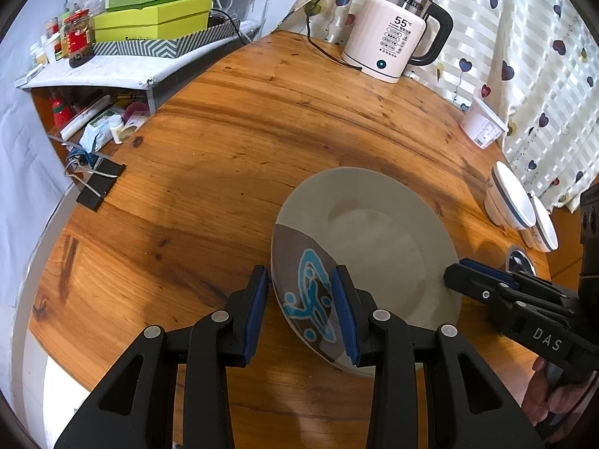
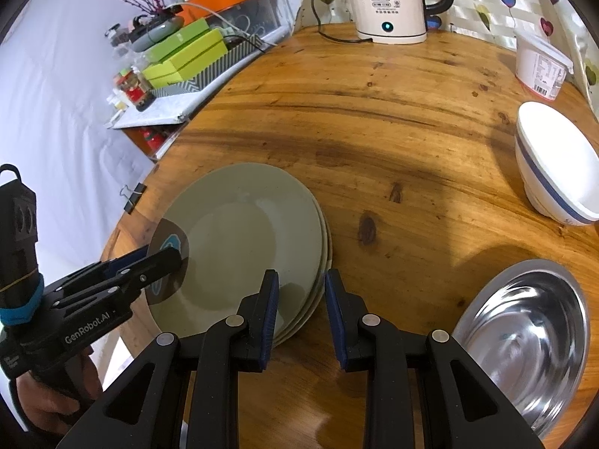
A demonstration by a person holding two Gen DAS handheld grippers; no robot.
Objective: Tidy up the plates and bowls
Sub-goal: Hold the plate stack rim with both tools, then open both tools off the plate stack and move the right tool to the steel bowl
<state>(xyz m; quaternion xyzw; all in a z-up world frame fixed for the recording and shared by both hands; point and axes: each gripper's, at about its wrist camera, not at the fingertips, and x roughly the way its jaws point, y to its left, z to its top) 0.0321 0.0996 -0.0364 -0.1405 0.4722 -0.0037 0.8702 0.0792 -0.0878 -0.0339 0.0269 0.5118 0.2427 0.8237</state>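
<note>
Both pictures are bright and easy to see. Light seems to come from behind the curtain (image 1: 524,37), which glows pale and washed out. The wooden surface (image 1: 262,131) shines in soft patches. Dark, soft shadows lie across it, and one falls over the near side of the plate (image 1: 374,247). The steel bowl (image 2: 531,340) has bright, smeary glints inside. The white bowl (image 2: 554,164) is so bright that its inside looks flat. The pictures are round, with black corners. Straight things bend near the edges, and the round surface looks stretched. The middle is sharp. Things at the far rim, like the boxes (image 2: 187,56), look a bit soft and squashed.
</note>
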